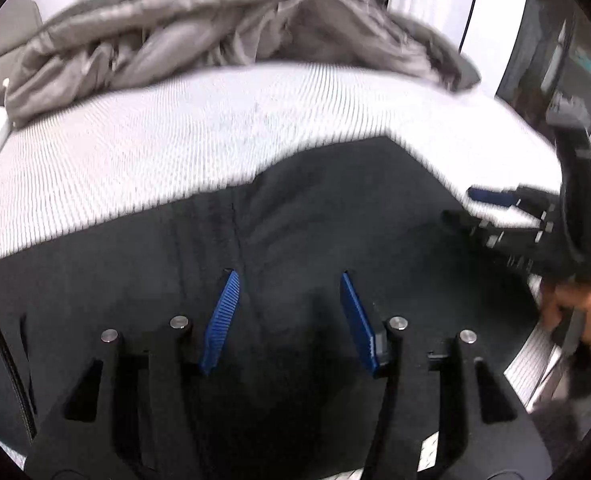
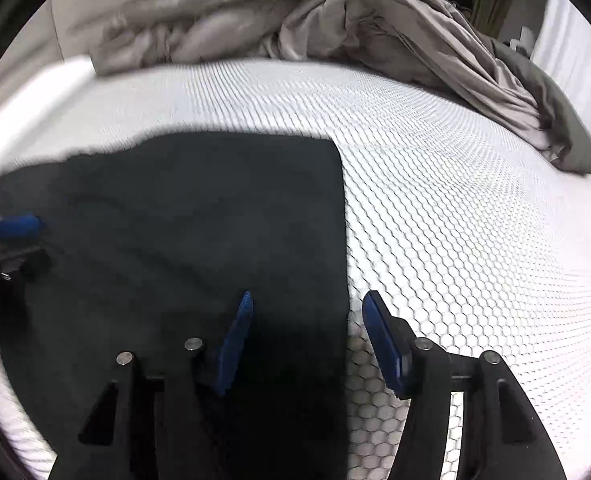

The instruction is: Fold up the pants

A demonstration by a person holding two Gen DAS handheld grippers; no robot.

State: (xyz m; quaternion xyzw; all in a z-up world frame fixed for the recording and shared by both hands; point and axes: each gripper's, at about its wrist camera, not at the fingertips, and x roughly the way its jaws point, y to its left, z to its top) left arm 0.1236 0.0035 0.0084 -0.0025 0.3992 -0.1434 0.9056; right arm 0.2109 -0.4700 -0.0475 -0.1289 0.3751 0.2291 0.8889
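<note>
The left gripper (image 1: 289,292) points steeply down from the bottom of the left wrist view, its blue ribbed fingers (image 1: 225,316) standing apart with nothing clamped between them, only dark cloth showing in the gap below; the right gripper (image 2: 307,320) sits the same way at the bottom of the right wrist view, jaws spread and released, one blue finger over the cloth and the other over bare mattress, so it straddles the cloth's right edge without pinching it. The black pants (image 1: 295,216) lie flat on the bed, filling the lower half of the left view, a seam running up from between the fingers toward the middle of the frame; in the right view they form a dark block in the lower left and centre with a straight right edge and a squared top right corner. At the right edge of the left view the other gripper shows as a blur, with a person's hand (image 1: 583,312) on its handle at the lower right; at the left edge of the right view the other gripper's blue finger tip lies over the pants. The white mattress (image 2: 455,200), covered in a honeycomb pattern, spreads beyond the pants to the right and top, and a rumpled grey duvet (image 2: 335,20) is heaped across the upper part of both views
</note>
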